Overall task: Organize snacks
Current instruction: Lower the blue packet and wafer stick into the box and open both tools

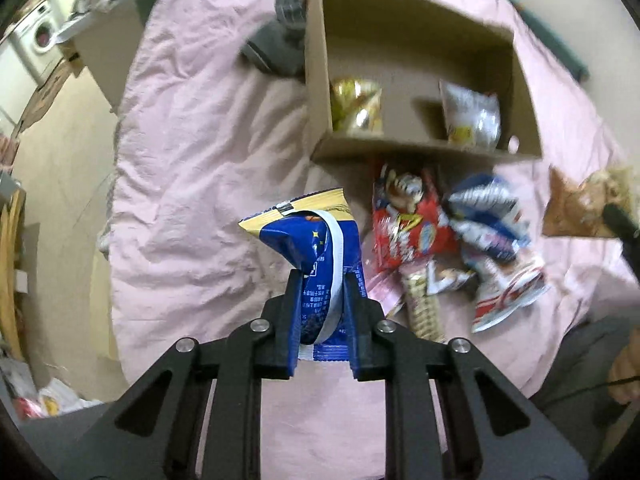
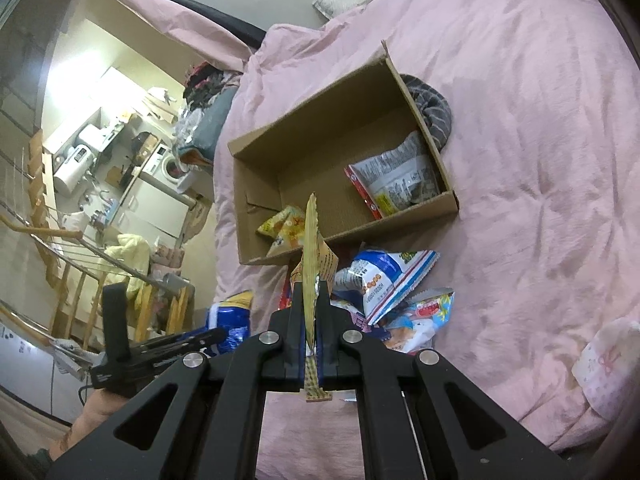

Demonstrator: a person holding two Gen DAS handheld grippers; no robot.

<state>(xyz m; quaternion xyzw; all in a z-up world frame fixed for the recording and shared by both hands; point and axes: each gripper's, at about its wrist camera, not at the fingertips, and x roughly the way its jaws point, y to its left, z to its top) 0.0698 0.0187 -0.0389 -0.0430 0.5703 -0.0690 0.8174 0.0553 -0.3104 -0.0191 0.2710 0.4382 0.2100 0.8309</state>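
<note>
My left gripper (image 1: 322,276) is shut on a blue and yellow snack bag (image 1: 310,236), held above the pink bedcover. My right gripper (image 2: 312,292) is shut on the sealed edge of a tan snack packet (image 2: 314,256), which stands edge-on between the pads. That tan packet (image 1: 588,204) also shows at the right edge of the left wrist view. An open cardboard box (image 1: 320,92) lies on the bed with a gold packet (image 1: 358,106) and a white packet (image 1: 472,116) inside. A pile of loose snack bags (image 1: 448,236) lies in front of the box.
The pink bedcover (image 2: 540,160) spreads wide to the right of the cardboard box (image 2: 432,144). A grey striped cloth (image 2: 434,110) lies against the box's far side. The left gripper and the hand holding it (image 2: 120,344) are at lower left, beyond the bed's edge. A white patterned pouch (image 2: 608,364) lies at right.
</note>
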